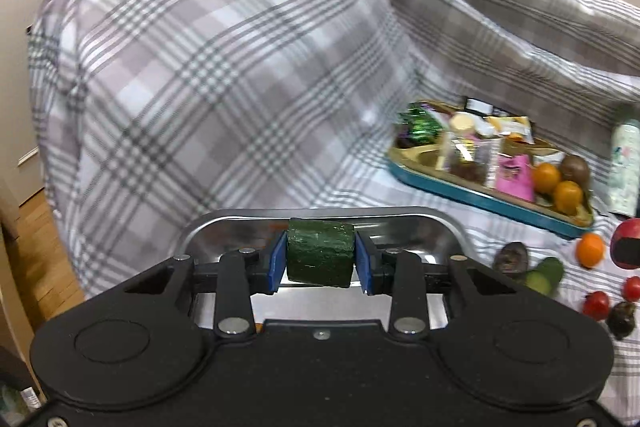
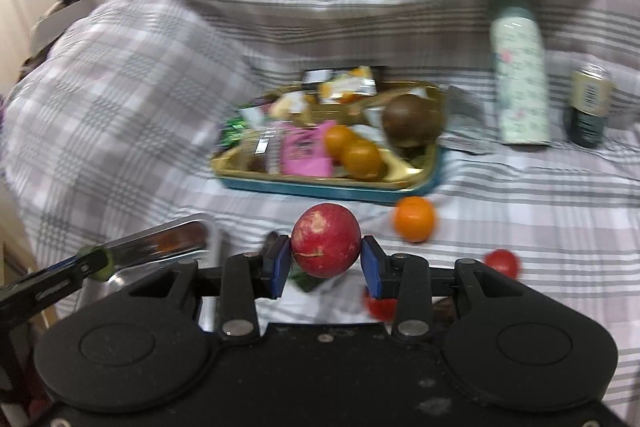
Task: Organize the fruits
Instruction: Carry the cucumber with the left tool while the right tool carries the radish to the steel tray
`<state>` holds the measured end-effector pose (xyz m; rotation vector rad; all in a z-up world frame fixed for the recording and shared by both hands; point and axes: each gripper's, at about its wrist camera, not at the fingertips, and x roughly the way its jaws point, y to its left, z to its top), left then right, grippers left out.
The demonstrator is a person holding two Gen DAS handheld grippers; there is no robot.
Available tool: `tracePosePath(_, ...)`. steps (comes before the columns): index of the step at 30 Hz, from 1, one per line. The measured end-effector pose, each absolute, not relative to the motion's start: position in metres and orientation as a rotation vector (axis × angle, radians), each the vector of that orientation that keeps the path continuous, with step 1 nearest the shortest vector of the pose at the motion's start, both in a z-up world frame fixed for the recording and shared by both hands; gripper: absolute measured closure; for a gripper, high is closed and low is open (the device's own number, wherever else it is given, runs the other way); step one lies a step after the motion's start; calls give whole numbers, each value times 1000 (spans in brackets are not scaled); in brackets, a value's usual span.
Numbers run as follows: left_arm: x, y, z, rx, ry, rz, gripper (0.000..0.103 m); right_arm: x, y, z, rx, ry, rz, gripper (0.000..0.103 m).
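My left gripper (image 1: 321,259) is shut on a dark green cucumber chunk (image 1: 320,253) and holds it over a shiny steel tray (image 1: 224,233). My right gripper (image 2: 326,261) is shut on a red round fruit (image 2: 326,239), held above the bedsheet; this fruit also shows at the right edge of the left wrist view (image 1: 626,243). The steel tray (image 2: 168,241) and the left gripper with its cucumber (image 2: 94,261) show at the left of the right wrist view. Loose on the sheet lie an orange (image 2: 414,219), small red tomatoes (image 2: 502,263), a cucumber piece (image 1: 544,275) and dark fruits (image 1: 510,257).
A teal-and-gold tray (image 2: 320,187) holds snack packets, two oranges (image 2: 352,149) and a brown round fruit (image 2: 408,121). A tall patterned can (image 2: 520,79) and a short dark jar (image 2: 590,105) stand behind on the right. A checked duvet heap (image 1: 224,67) rises at the left.
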<state>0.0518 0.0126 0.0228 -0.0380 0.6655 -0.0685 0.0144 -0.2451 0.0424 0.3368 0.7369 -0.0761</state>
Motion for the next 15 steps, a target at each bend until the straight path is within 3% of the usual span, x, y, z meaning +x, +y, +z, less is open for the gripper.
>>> tracePosePath(15,49,17,10,2,625,-37,59,14,-171,28,264,716,128,63)
